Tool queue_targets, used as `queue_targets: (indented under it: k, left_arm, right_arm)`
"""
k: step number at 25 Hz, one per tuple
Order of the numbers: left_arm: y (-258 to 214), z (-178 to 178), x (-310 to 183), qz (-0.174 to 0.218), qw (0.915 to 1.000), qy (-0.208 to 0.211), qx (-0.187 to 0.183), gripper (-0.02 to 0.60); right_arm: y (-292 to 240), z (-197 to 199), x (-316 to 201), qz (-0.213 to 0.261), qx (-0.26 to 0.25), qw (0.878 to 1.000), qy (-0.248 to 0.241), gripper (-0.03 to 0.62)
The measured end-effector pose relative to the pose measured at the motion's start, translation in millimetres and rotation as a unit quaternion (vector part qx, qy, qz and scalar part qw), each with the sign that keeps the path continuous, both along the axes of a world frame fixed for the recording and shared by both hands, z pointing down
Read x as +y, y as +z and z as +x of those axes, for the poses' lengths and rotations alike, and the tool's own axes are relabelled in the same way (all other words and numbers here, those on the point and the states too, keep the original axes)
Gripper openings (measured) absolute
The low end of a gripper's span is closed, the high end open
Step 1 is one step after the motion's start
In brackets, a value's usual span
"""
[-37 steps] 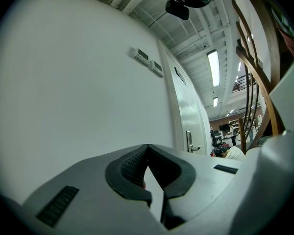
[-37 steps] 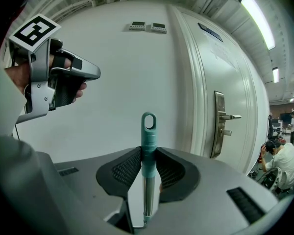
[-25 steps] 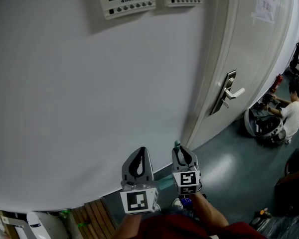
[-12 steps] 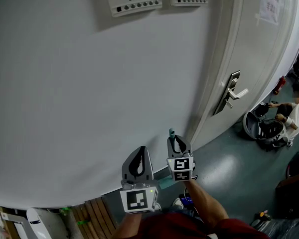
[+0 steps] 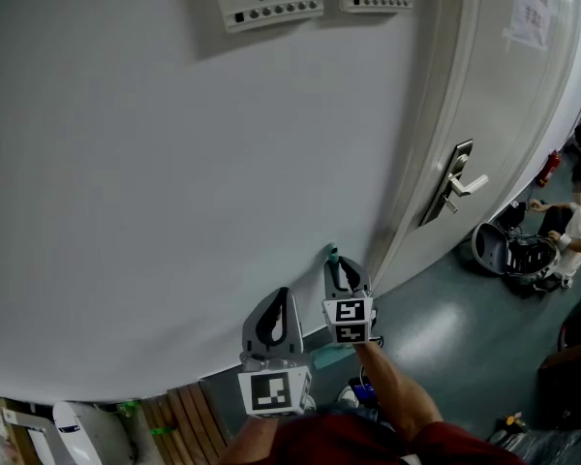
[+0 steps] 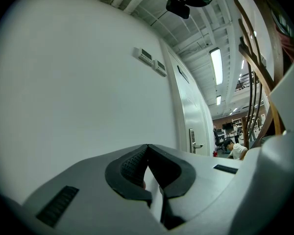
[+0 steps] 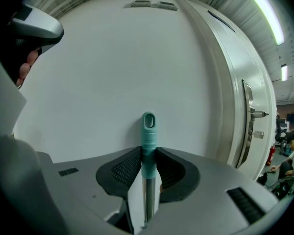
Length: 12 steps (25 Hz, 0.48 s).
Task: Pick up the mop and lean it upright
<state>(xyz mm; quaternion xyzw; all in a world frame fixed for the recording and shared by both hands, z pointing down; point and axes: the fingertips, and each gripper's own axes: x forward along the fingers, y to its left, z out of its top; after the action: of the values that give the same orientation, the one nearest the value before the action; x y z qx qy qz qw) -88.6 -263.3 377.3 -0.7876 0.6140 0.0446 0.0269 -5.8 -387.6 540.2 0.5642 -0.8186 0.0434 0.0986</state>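
In the head view the right tool (image 5: 341,277) holds the mop (image 5: 332,255) by its top end, upright and close to the wall (image 5: 174,182) beside the door (image 5: 484,124) — likely the spot for leaning it — while the left tool (image 5: 274,325) hangs alongside, clear of the handle. In the left gripper view its jaws are pressed together on nothing, simply idle. In the right gripper view the jaws pinch the teal grip (image 7: 148,136) below its hanging loop, a high hold suited to steering the top.

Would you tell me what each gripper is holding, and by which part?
The right gripper holds the mop by the teal grip at the top of its handle, just below the hanging loop. The left gripper is shut on nothing.
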Motion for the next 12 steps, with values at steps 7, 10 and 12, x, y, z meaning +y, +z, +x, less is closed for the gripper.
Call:
queue_targets:
  k: [7,10,12]
  left_arm:
    - [3.9,-0.8,-0.5,-0.005,1.0,-0.002,-0.003,0.014]
    - [8.1,-1.1,0.5,-0.01,0.9999,-0.004,-0.01,0.014]
    - [5.8,-0.5,0.5,-0.007,1.0,-0.002,0.0,0.014]
  right_arm:
    - [0.3,-0.2,-0.4,0.003,-0.002,1.0,0.005,0.11]
    - [0.8,-1.3,1.2,0.003,-0.014,1.0,-0.001,0.153]
    - [1.6,-4.1,3.3,-0.004,-0.02,1.0,-0.01,0.183]
